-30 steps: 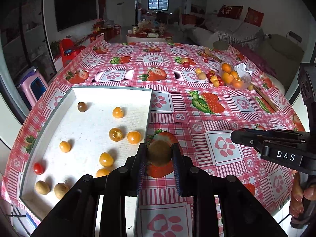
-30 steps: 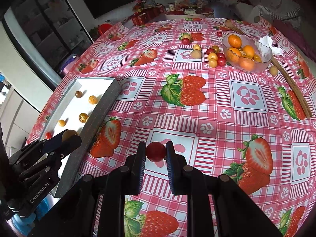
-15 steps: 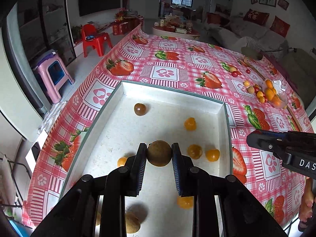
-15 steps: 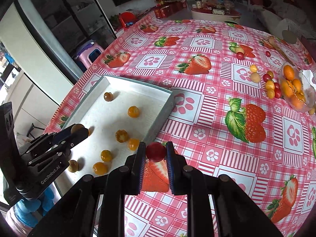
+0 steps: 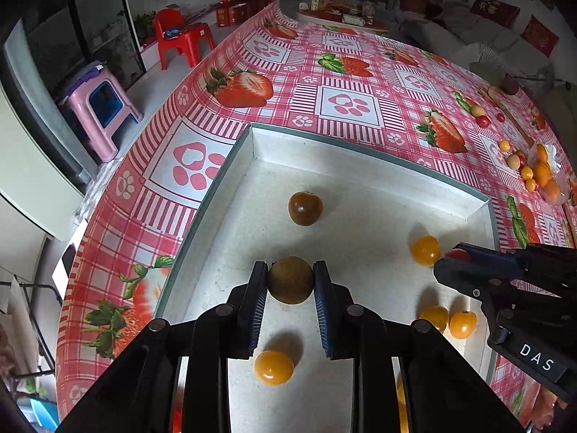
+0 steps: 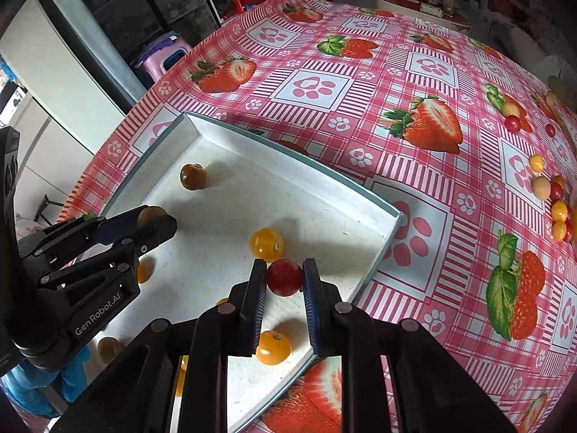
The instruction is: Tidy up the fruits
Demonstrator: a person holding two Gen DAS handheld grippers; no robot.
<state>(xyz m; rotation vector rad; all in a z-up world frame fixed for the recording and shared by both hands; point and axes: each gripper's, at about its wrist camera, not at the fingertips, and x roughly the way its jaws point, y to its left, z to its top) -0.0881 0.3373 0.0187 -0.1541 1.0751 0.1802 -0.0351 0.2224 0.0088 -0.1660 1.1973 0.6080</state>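
Red plastic chair (image 5: 182,36) and pink stool (image 5: 99,108) beside strawberry-print tablecloth (image 5: 346,83)

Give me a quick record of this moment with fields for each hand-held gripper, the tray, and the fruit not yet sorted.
left hand-held gripper: shut on a brown round fruit, over the tray
right hand-held gripper: shut on a red cherry tomato, over the tray
tray: white, on the tablecloth, holds several yellow-orange and brownish fruits
unsorted fruit: loose pieces at the table's far right

Both tools are black plastic with round silver screws and blue ribbed pads (image 5: 255,305), the left tool (image 6: 153,224) lettered "GenRobot.AI" and the right tool (image 5: 449,263) "DAS".
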